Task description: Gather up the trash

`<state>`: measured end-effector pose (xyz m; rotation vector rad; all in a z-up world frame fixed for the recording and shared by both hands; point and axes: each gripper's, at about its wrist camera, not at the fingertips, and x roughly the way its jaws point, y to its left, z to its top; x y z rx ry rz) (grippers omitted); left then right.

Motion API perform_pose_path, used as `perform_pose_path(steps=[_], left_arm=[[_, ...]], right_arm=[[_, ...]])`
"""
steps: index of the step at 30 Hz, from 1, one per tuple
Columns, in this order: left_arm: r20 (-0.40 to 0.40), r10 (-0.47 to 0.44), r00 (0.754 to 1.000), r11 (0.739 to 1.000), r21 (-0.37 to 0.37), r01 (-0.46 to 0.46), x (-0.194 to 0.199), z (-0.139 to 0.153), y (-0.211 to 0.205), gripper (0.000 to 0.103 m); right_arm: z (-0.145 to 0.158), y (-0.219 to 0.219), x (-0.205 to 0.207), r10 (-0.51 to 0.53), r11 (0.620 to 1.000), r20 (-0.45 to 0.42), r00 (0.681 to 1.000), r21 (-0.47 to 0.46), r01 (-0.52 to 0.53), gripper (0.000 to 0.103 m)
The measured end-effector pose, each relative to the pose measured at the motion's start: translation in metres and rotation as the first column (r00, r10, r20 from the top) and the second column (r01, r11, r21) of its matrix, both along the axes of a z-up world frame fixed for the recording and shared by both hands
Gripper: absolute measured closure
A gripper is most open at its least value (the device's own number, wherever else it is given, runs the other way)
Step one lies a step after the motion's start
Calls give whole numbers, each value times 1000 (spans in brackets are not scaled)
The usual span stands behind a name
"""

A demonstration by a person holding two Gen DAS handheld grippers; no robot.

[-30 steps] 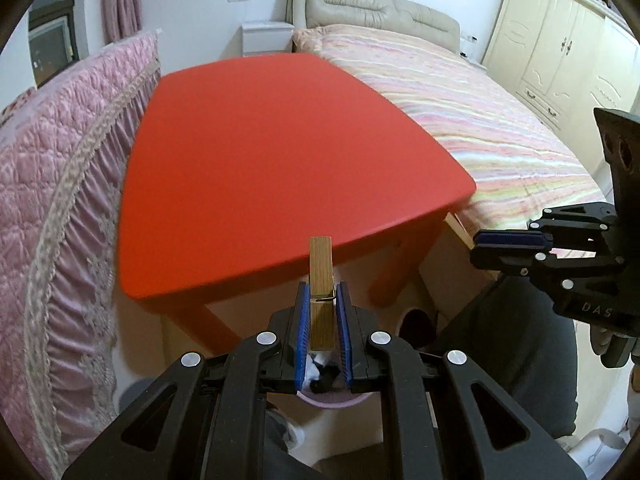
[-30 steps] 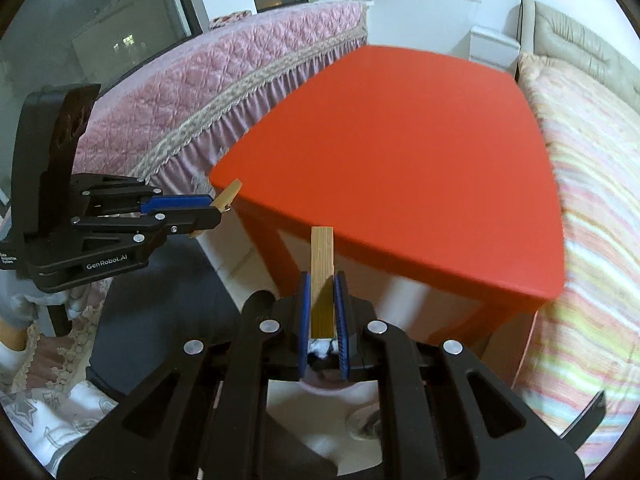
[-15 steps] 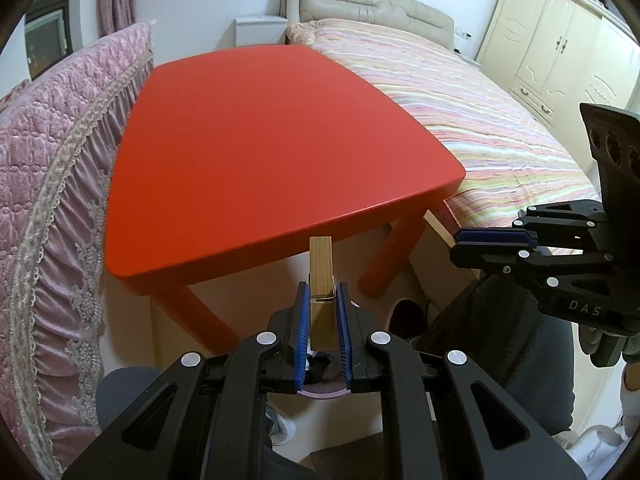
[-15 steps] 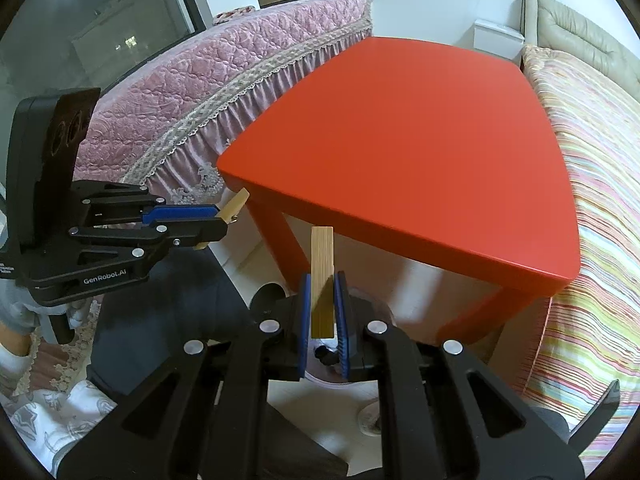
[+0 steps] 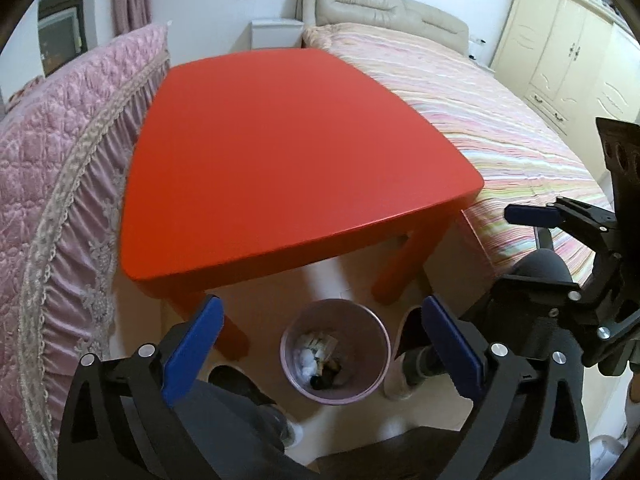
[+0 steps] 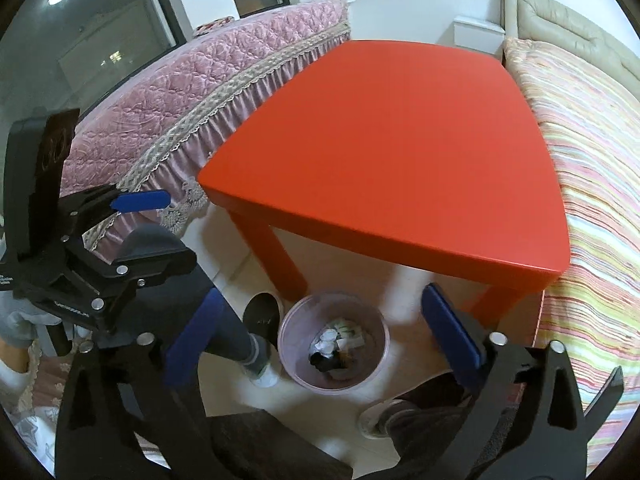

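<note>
A pink translucent waste bin [image 5: 289, 360] [image 6: 380, 354] stands on the floor in front of the red table [image 5: 280, 152] [image 6: 400, 148]. It holds crumpled white paper [image 5: 306, 358] [image 6: 326, 338], wrappers and a dark item. My left gripper [image 5: 320, 306] hangs above the bin, its jaws opening wide with nothing between the blue pads. My right gripper [image 6: 322, 294] hangs over the same bin, jaws also opening and empty. Each gripper shows in the other's view: the right gripper [image 5: 508, 246] at the right edge, the left gripper [image 6: 168, 228] at the left.
A person's legs in dark trousers and feet [image 5: 404, 364] [image 6: 260, 316] flank the bin. A pink quilted bed [image 5: 60, 168] lies left of the table and a striped bed [image 5: 500, 128] right of it. Cream wardrobes [image 5: 568, 48] stand at the far right.
Both grippers were shut on upright wooden clothes pegs; now both stand wide apart and the pegs are gone from the jaws. The bin below has come into full view.
</note>
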<state>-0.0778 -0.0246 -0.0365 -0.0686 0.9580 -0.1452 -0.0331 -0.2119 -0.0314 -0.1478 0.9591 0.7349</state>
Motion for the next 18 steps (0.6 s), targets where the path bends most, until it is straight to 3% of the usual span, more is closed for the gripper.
perform_pose_path(steps=[6,10,18], left_arm=[[3,29,1000,999,-15,-29,0,3,9,7],[24,47,999,999,21,-47,7,13,14,7],[109,74,991,996,31,-78,37,47,25,7]], right_arm=[[6,-3,5,-35,999,11,999,-3,35,3],[22,-4,19,-86,996,39,996,11,85,3],[57,0,59,-160,987,120,980,24,158,3]])
